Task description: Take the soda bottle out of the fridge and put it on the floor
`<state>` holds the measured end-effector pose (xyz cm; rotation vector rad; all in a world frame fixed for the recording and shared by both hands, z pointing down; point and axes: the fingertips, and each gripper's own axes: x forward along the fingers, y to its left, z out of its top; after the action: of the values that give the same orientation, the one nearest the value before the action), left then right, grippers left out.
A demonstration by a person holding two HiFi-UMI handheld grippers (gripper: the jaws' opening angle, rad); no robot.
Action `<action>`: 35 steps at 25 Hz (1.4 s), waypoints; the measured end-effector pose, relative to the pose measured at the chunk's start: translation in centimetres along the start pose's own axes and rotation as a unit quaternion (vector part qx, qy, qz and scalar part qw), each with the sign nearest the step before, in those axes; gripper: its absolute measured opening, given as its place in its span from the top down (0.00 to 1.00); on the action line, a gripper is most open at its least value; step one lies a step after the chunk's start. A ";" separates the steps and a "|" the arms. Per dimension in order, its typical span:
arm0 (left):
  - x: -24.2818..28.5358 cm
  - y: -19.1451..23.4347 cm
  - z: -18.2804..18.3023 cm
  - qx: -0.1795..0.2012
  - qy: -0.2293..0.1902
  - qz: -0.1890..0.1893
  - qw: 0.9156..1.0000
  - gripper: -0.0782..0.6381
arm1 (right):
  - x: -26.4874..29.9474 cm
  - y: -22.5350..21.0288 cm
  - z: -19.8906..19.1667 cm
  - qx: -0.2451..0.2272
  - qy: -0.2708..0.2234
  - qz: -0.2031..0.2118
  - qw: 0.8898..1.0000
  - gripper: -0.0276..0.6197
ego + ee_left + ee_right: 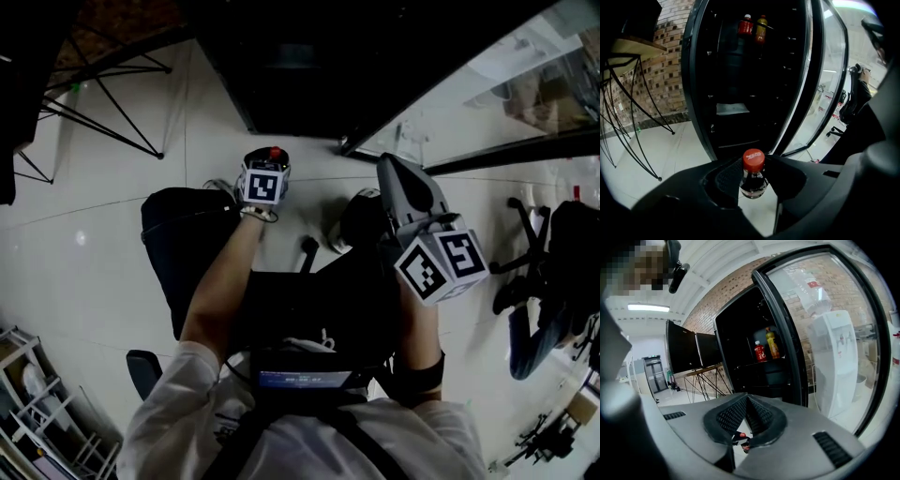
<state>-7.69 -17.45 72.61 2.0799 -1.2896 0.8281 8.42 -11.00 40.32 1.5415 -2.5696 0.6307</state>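
Glossy white tiled floor meets a red brick wall. A wooden-topped table on thin black wire legs stands there. A long white ceiling strip light glows overhead.

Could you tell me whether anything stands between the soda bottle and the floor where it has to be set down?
Nothing visible does. The left tool grips the bottle by its neck, and the floor showing beneath it looks bare. The open fridge stands beyond it, not below.
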 end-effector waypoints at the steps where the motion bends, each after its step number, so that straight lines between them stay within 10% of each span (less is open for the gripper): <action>1: 0.6 0.3 -0.7 0.000 0.006 0.003 1.000 0.69 | 0.1 -0.1 -0.1 0.002 0.002 0.001 1.000 0.93; 35: 17.6 3.5 -13.7 0.058 0.122 0.010 0.991 0.70 | 0.3 -3.7 -0.5 0.047 0.025 -0.016 0.998 0.93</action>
<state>-7.63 -18.99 95.17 1.9806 -1.1560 1.1527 11.39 -12.54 42.01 1.5681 -2.5078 0.7873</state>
